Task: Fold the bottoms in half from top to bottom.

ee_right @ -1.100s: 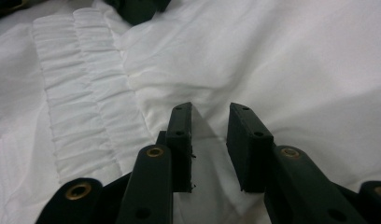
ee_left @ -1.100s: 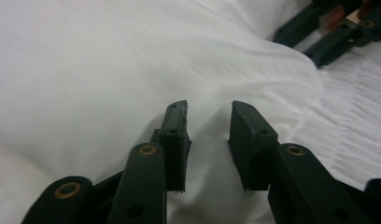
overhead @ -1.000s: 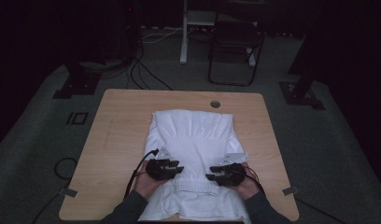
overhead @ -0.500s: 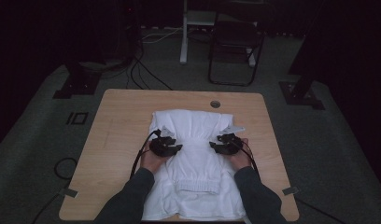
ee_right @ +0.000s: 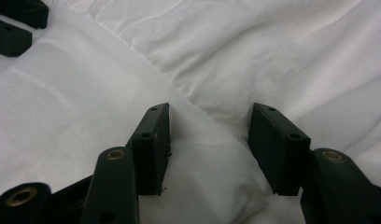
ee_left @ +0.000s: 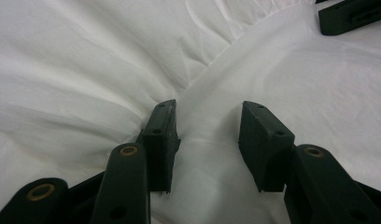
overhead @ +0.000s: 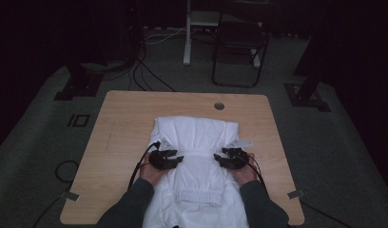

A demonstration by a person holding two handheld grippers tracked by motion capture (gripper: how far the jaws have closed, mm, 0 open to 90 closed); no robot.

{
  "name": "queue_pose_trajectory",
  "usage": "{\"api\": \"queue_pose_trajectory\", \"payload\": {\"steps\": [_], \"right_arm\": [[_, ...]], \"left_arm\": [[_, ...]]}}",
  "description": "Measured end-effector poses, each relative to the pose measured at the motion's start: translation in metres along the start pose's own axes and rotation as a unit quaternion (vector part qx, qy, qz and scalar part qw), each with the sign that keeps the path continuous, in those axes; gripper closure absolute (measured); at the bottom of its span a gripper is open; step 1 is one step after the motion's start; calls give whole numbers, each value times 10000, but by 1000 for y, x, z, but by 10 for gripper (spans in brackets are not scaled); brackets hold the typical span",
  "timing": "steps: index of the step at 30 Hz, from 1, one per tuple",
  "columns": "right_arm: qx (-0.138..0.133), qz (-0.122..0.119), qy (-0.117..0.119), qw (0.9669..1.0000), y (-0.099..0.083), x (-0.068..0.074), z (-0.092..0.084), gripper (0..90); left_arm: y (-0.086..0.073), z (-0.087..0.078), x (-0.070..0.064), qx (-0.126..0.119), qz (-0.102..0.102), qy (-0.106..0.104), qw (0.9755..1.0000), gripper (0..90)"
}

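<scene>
Mid-fold: white cotton garment flat on light wooden table; left gripper and right gripper, jaws just opened and seemingly clear of cloth, straddle its folded edge; next, regrip for another fold.

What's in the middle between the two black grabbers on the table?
Just white cloth. In the high view, a folded strip of the white garment fills the stretch between the left gripper and the right gripper; nothing else lies there.
</scene>
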State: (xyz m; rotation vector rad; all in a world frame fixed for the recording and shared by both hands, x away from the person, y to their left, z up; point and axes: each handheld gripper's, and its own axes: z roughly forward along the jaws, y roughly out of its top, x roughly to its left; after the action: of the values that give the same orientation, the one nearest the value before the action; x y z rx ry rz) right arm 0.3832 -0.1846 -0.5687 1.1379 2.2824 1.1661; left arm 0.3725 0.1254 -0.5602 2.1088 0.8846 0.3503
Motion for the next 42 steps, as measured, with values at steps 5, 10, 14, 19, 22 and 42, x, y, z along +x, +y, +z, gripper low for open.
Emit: {"api": "queue_pose_trajectory", "payload": {"steps": [5, 10, 14, 19, 22, 42], "right_arm": [[-2, -20, 88, 10000, -11, 16, -11, 476], [5, -112, 23, 9999, -12, 20, -12, 476], [-2, -24, 90, 10000, -12, 18, -12, 476], [-1, -26, 86, 10000, -12, 19, -12, 477], [-1, 2, 112, 9999, -12, 18, -12, 477], [-60, 90, 273, 9996, -3, 6, -17, 488]], "left_arm": [[-11, -18, -11, 103, 28, -191, 9998, 557], [3, -33, 5, -68, -90, -280, 9995, 508], [30, -42, 36, -366, -285, 453, 9979, 402], [52, -17, 88, -112, -794, 1174, 9898, 303], [53, 2, 111, 10, -1122, 1354, 9844, 279], [39, 21, 120, 221, -1525, 841, 9845, 724]]}}
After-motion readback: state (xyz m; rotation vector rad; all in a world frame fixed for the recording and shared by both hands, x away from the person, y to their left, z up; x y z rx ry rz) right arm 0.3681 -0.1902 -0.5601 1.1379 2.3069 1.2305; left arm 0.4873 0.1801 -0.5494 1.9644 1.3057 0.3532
